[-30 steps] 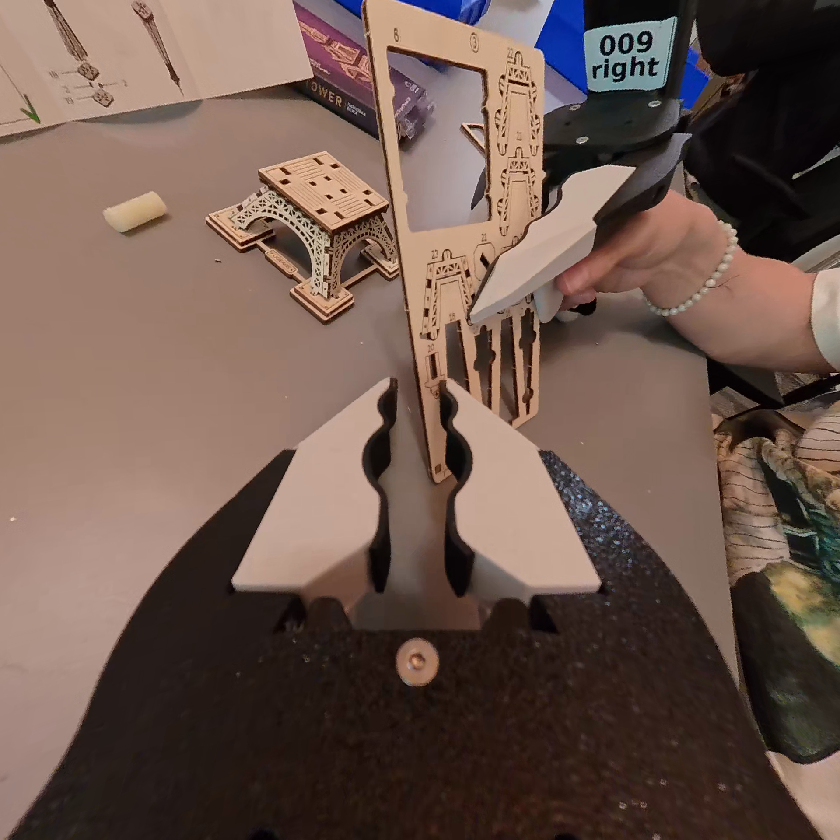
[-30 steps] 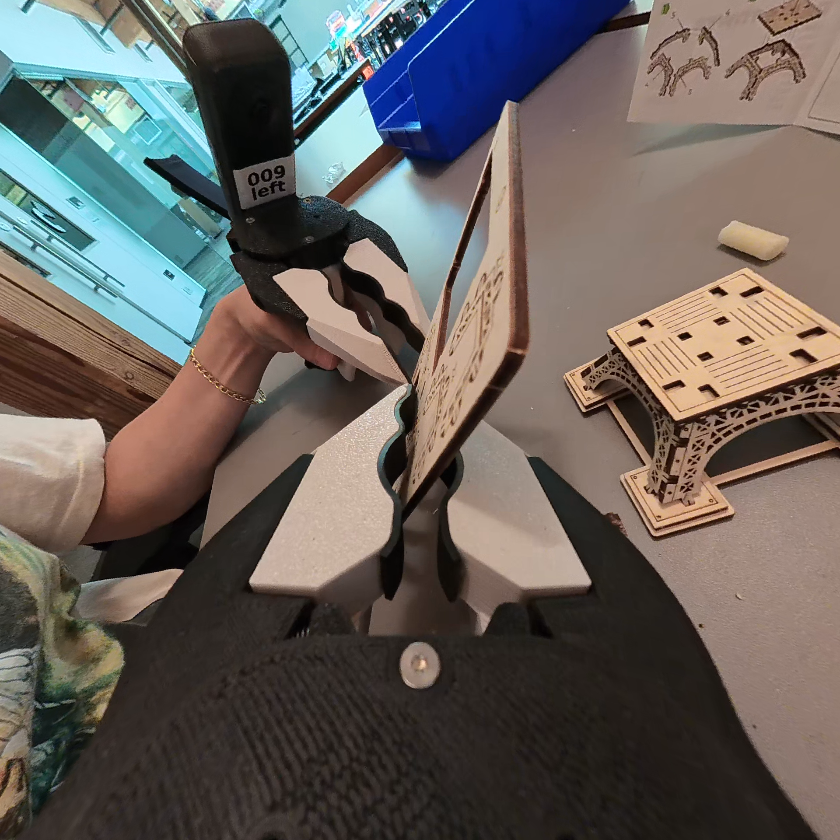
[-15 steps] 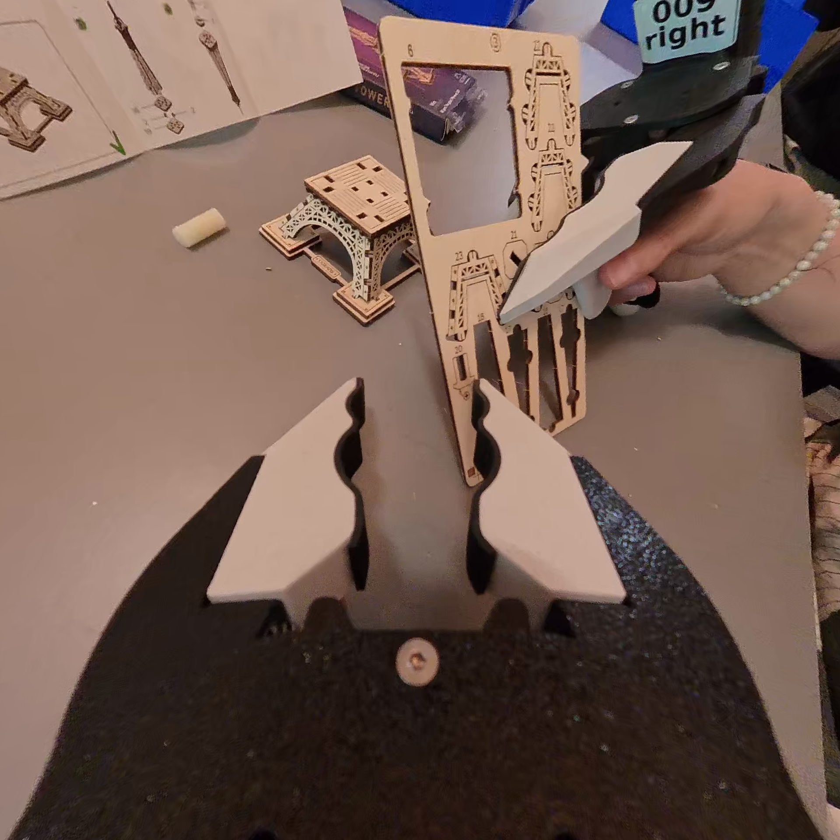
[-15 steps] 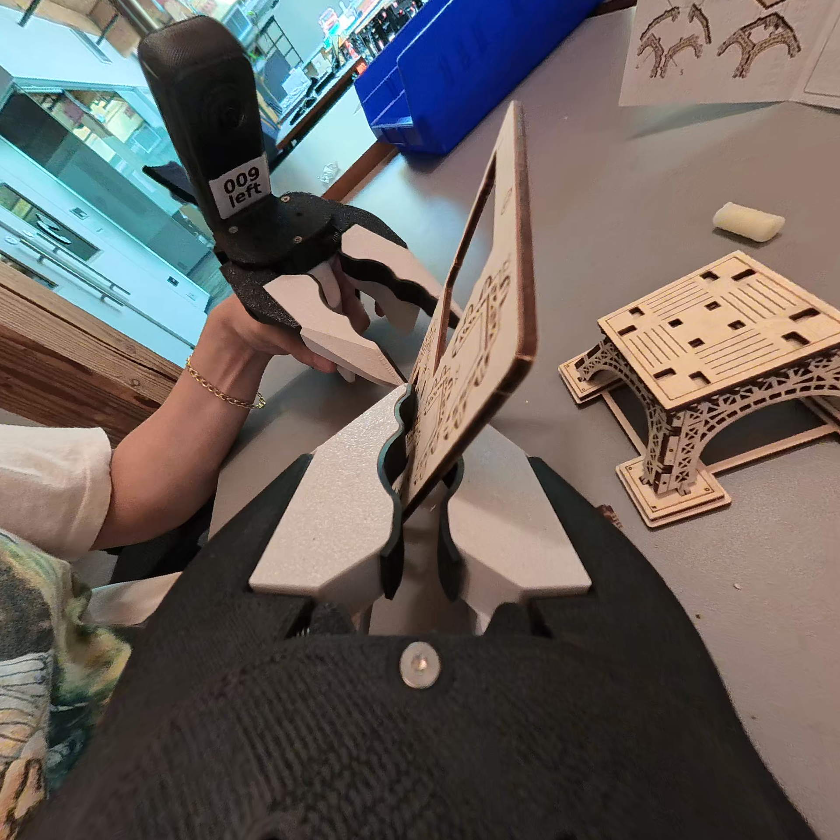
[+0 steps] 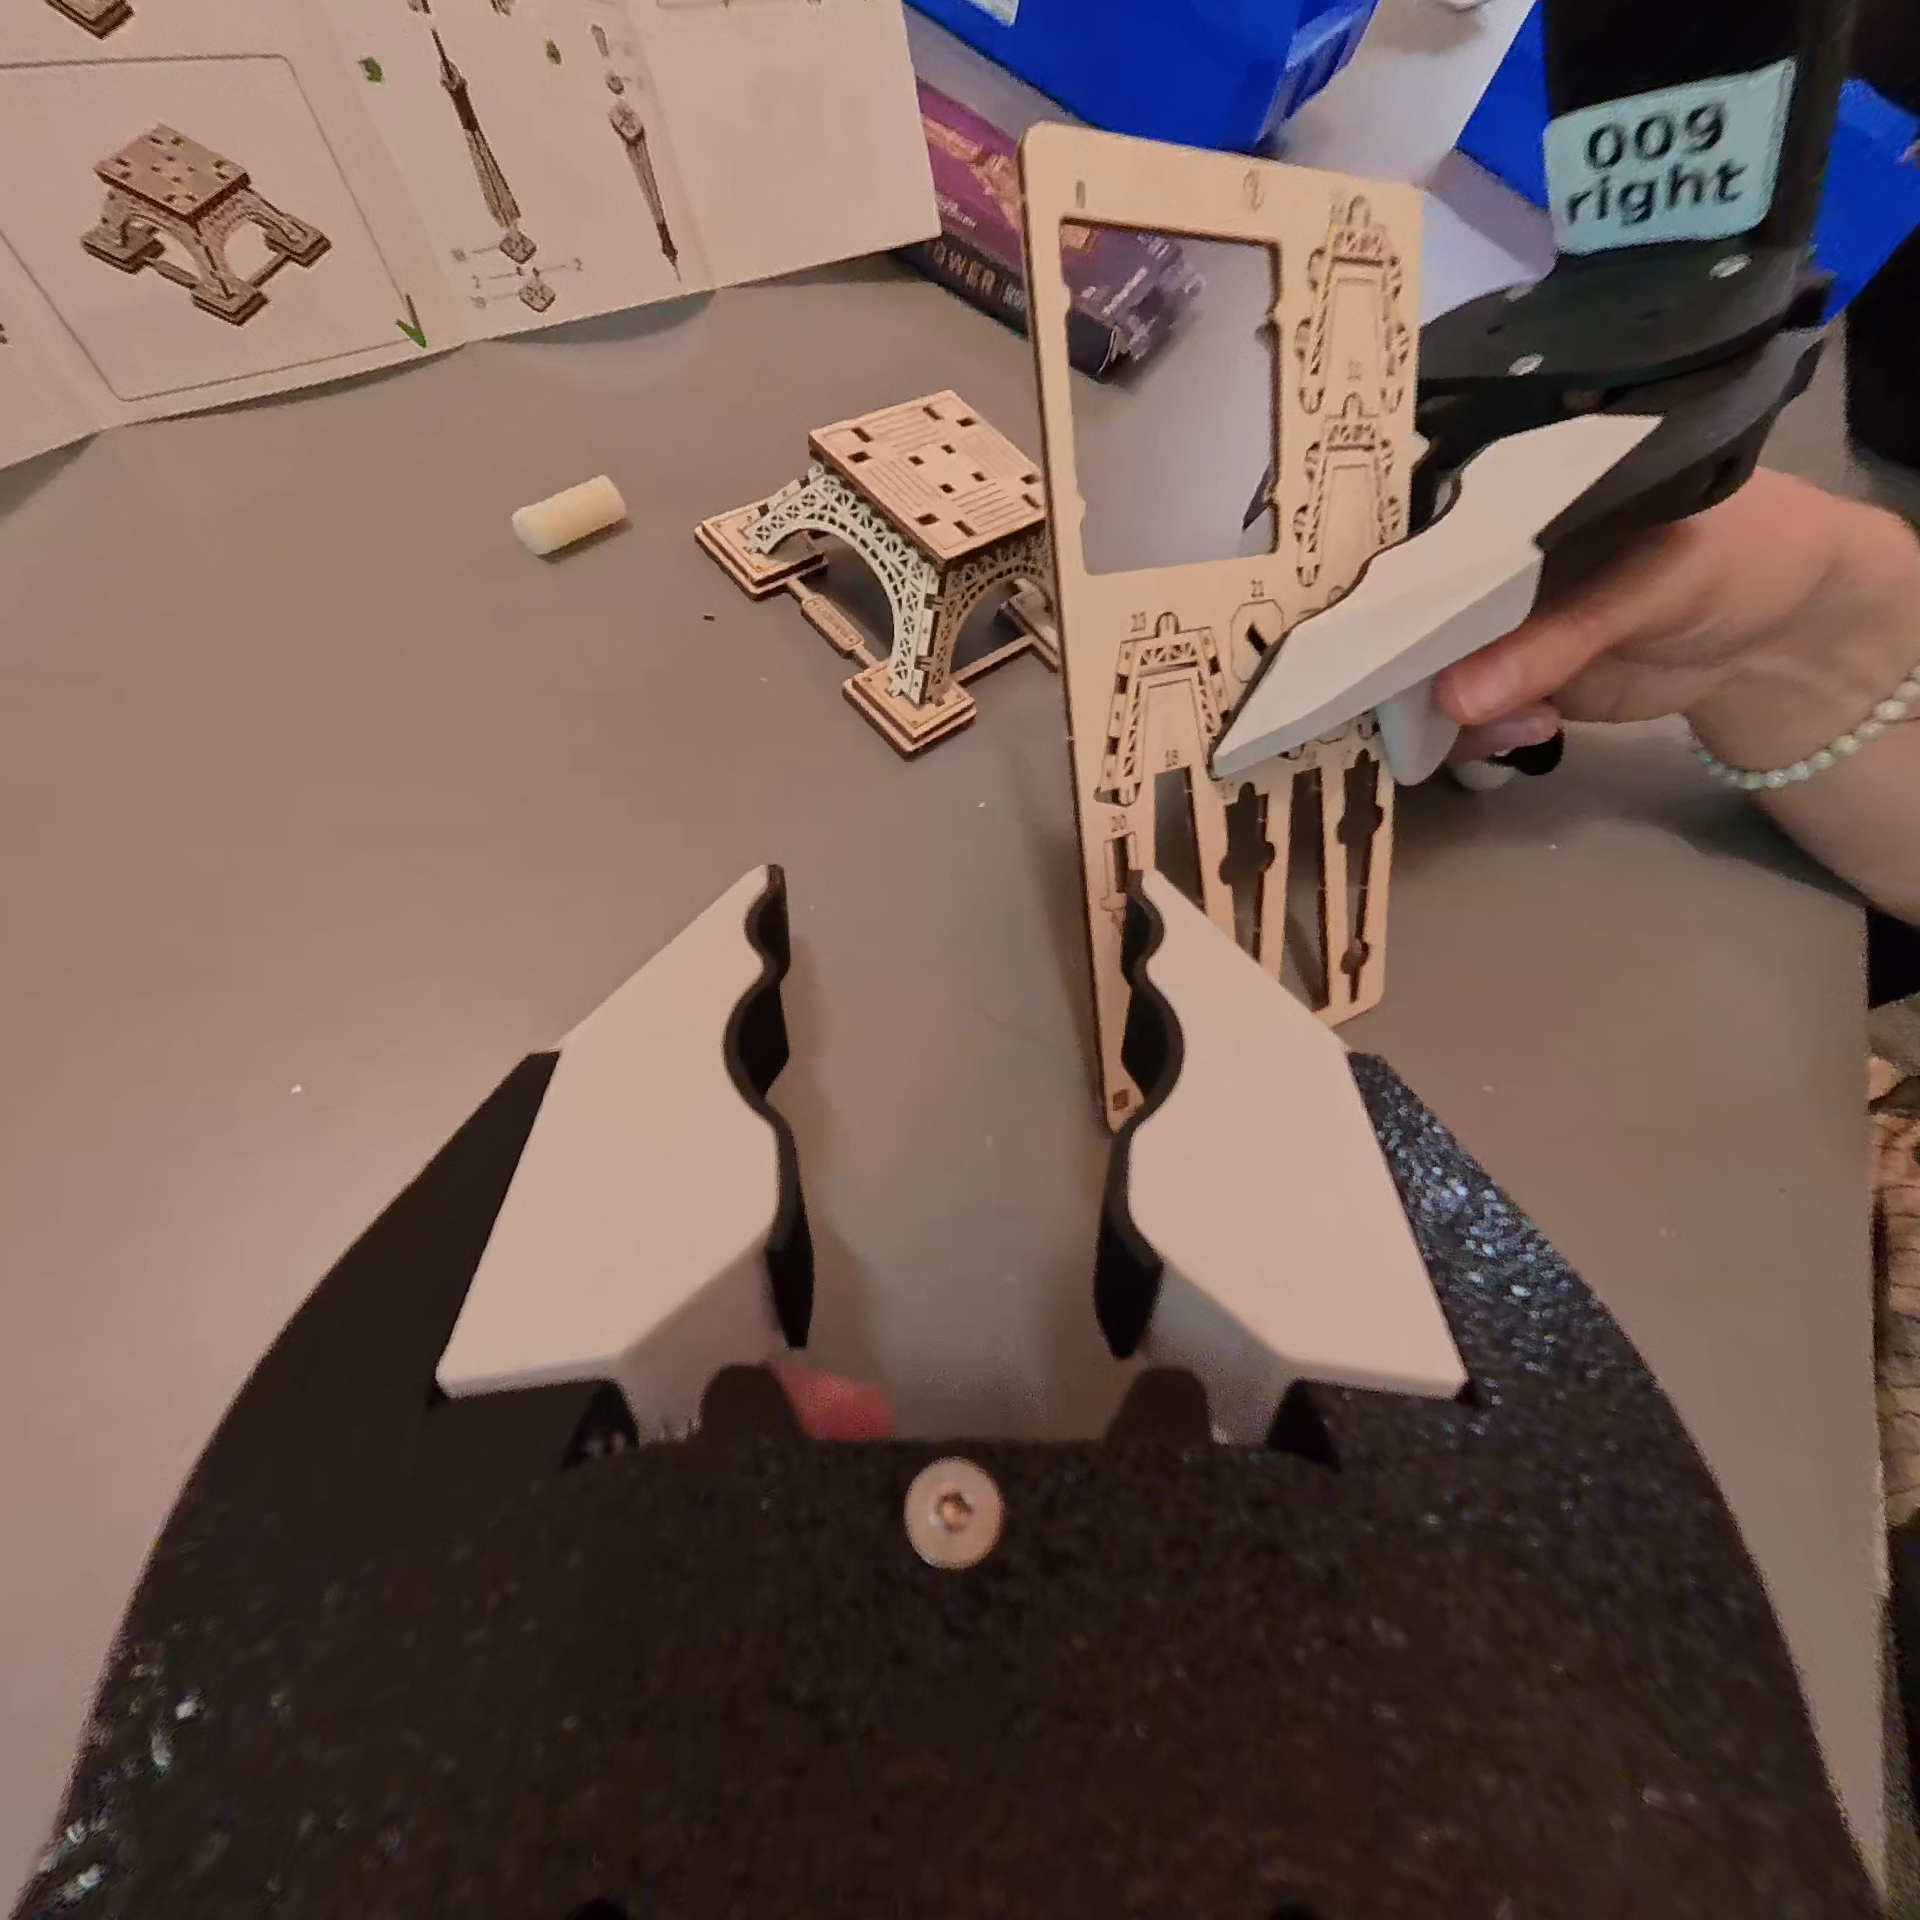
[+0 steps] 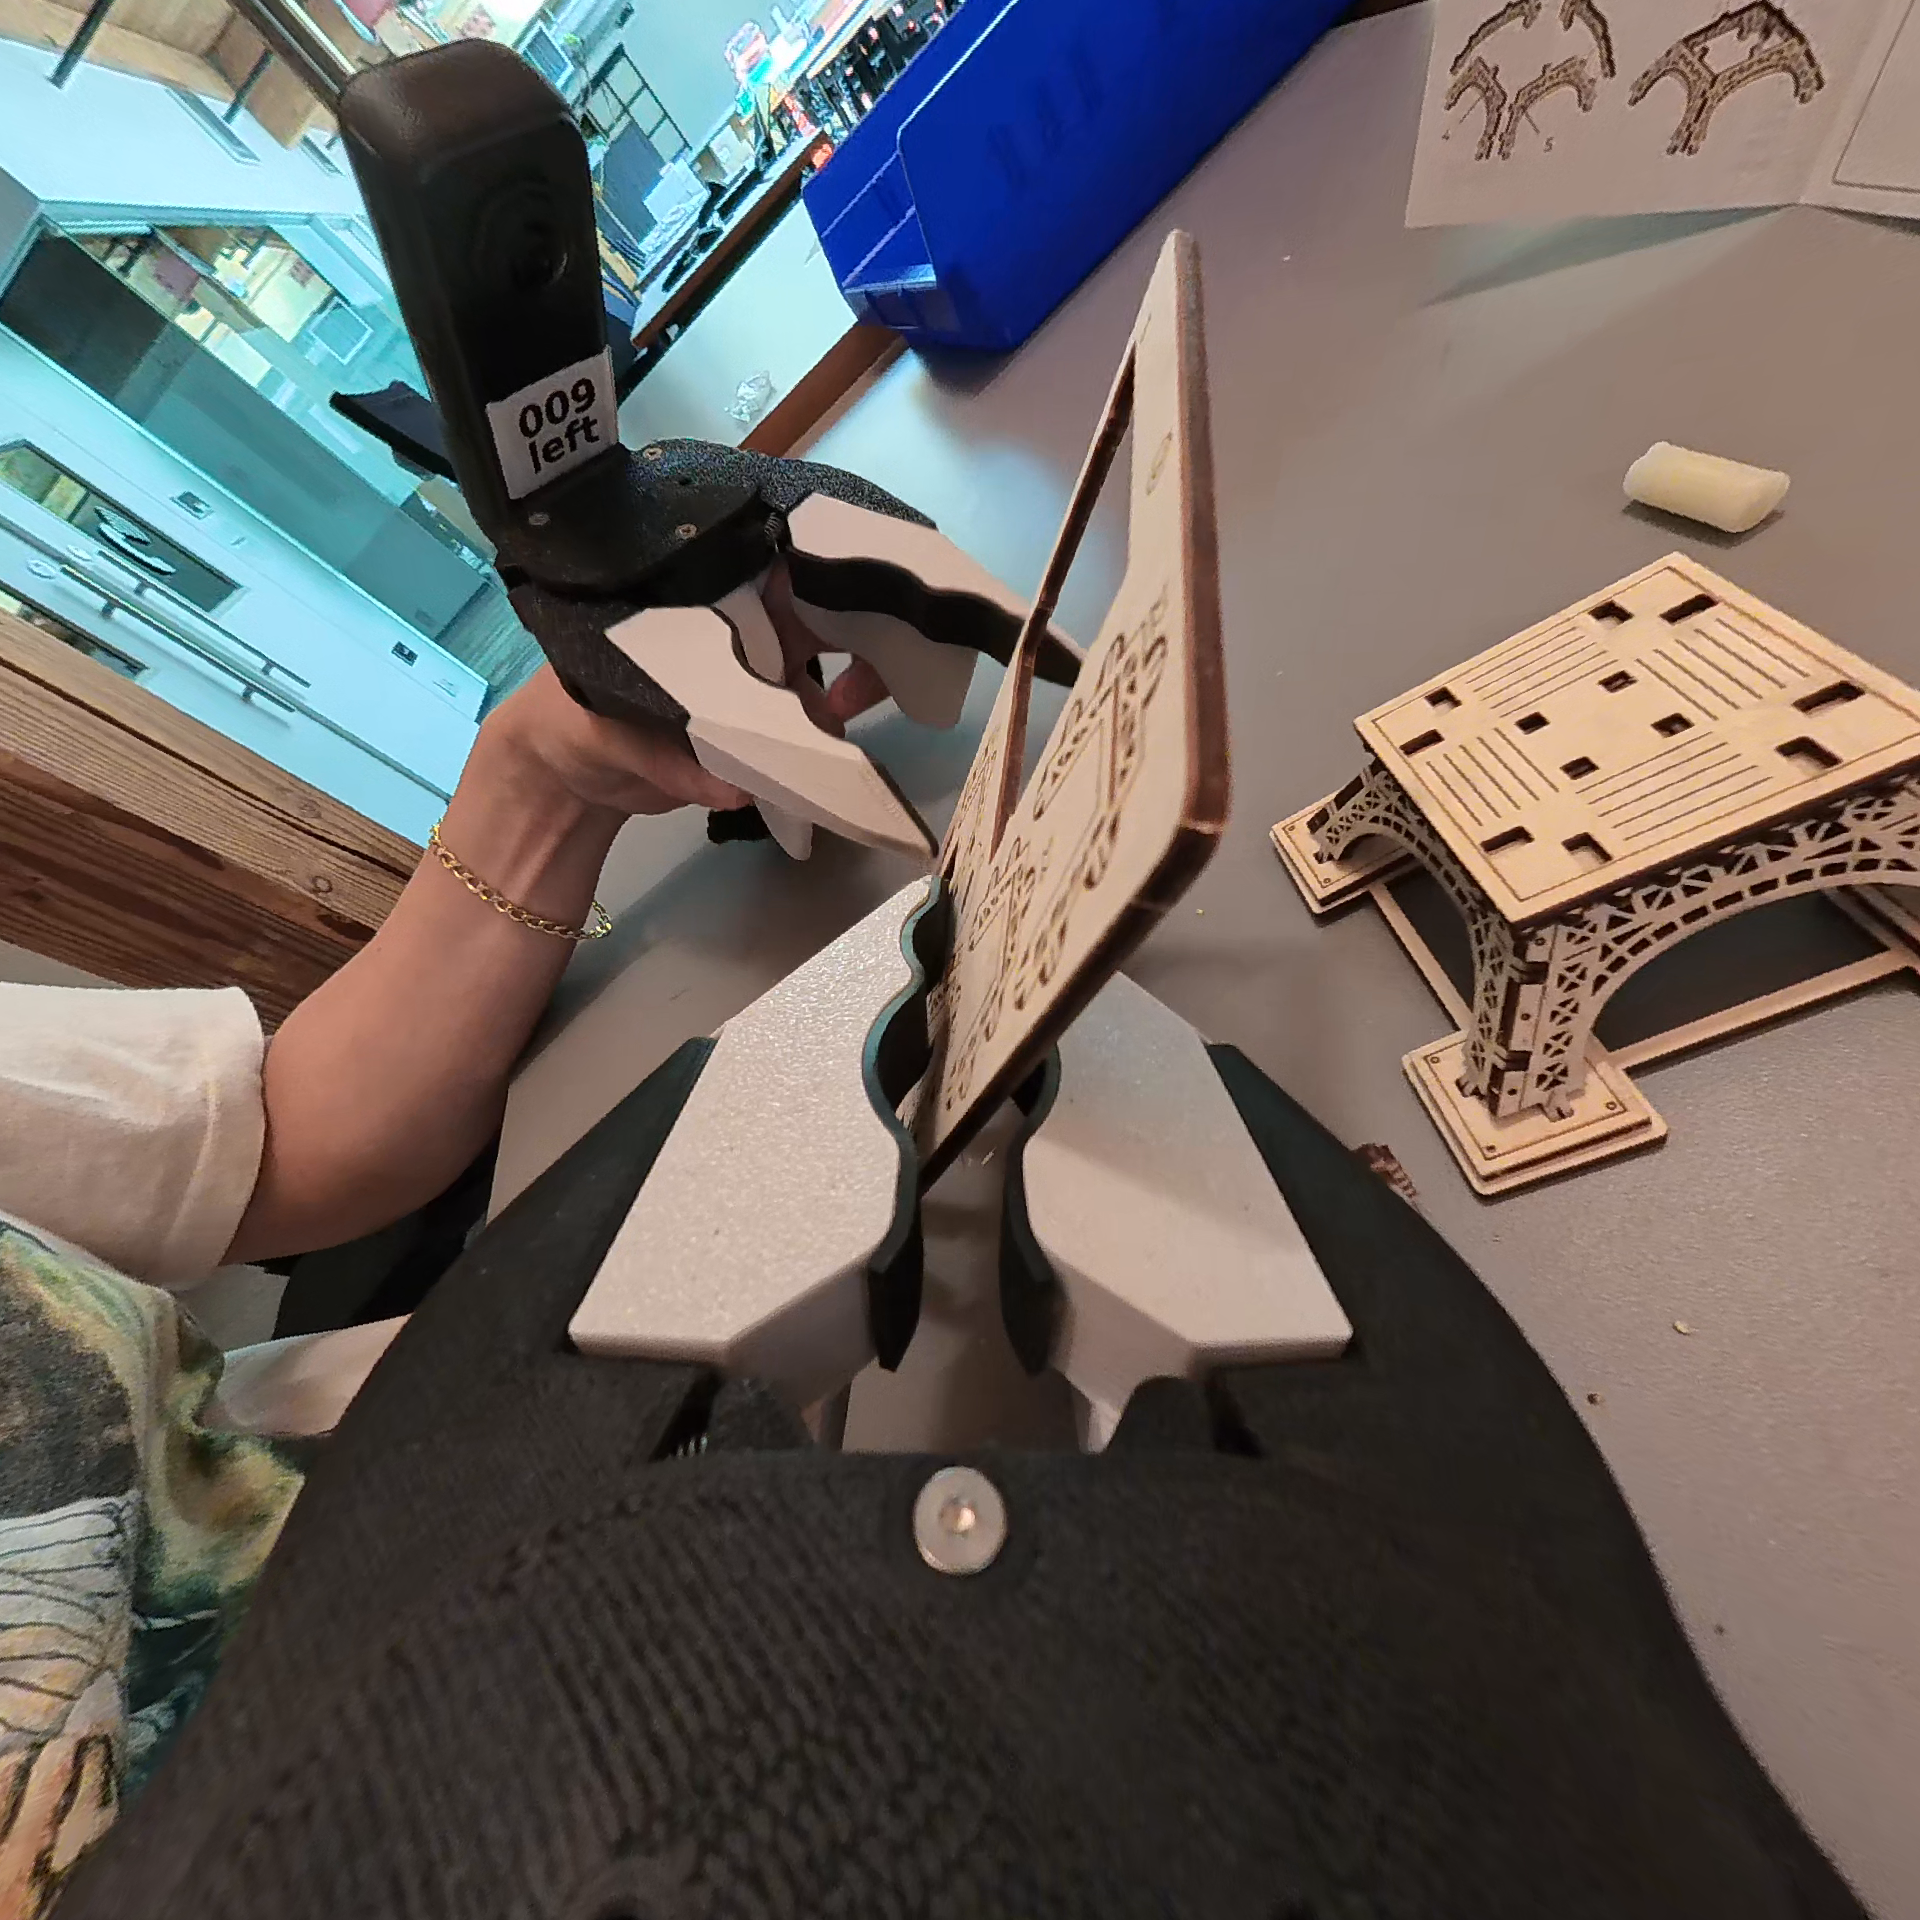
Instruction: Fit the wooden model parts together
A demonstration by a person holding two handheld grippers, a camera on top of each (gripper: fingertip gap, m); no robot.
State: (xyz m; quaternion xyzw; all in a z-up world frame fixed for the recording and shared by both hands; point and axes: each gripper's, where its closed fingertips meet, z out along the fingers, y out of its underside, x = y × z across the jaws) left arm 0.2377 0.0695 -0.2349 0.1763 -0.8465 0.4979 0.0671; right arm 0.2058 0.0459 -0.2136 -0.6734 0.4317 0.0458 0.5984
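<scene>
one thin pale laser-cut wooden parts sheet stands upright beside the assembled lattice-legged wooden tower base – clenched in the right gripper so the released, wide-spread left gripper can reach its parts.

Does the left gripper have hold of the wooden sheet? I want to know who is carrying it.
No, the left gripper is open with nothing between its fingers; the wooden sheet is clamped in the right gripper.

Workshop or lab setting: grey work surface, blue storage bins at the frame top, glass partitions (upper left) facing a larger hall with shelving.
</scene>
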